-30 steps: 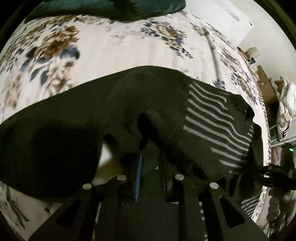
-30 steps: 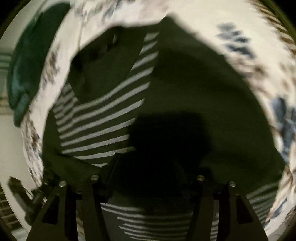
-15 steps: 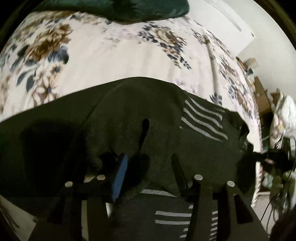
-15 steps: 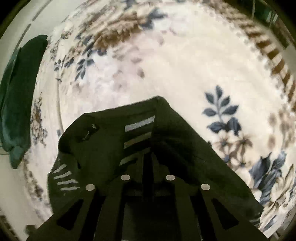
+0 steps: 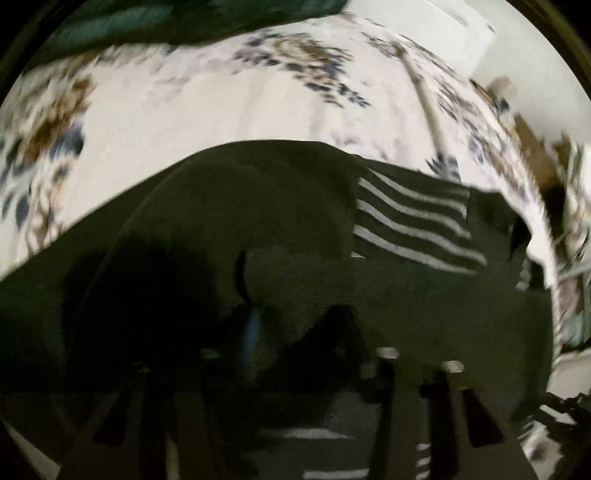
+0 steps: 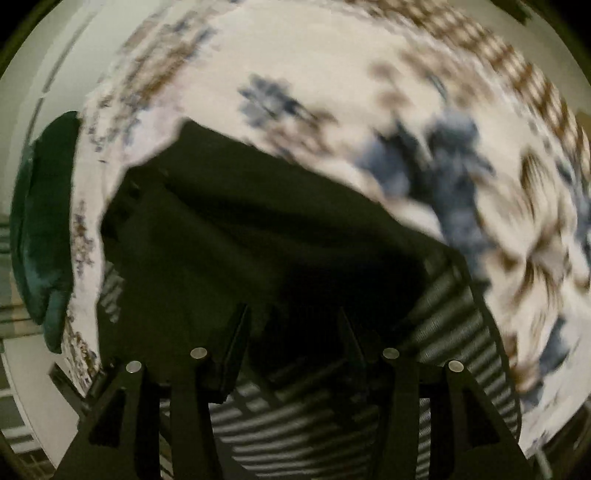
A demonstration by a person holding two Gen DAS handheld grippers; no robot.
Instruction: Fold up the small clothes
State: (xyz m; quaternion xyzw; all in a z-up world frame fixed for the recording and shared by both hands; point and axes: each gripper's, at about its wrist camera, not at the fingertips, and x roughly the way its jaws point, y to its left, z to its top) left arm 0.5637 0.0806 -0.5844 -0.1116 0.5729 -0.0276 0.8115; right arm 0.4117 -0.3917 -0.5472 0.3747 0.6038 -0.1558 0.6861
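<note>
Pinching now: the left hand-held gripper point(image 5: 291, 328) has just closed on a fold of the dark striped top point(image 5: 295, 206) lying on the floral bed point(image 5: 184, 99). The right hand-held gripper point(image 6: 291, 332), just reopened, stands half-open over it, empty. Soft, light, floppy cloth; take it by hems.

Both views are smeared by motion. In the left wrist view the left claw point(image 5: 291, 332) is a dark blur sunk in the dark shirt point(image 5: 258, 206), so its fingertips cannot be made out (only a blue pad shows). The bedspread point(image 6: 332, 66) flowers are streaks. A green cloth point(image 5: 155, 18) runs off the top edge. The shirt's lower part hides behind the right claw point(image 6: 291, 325).
</note>
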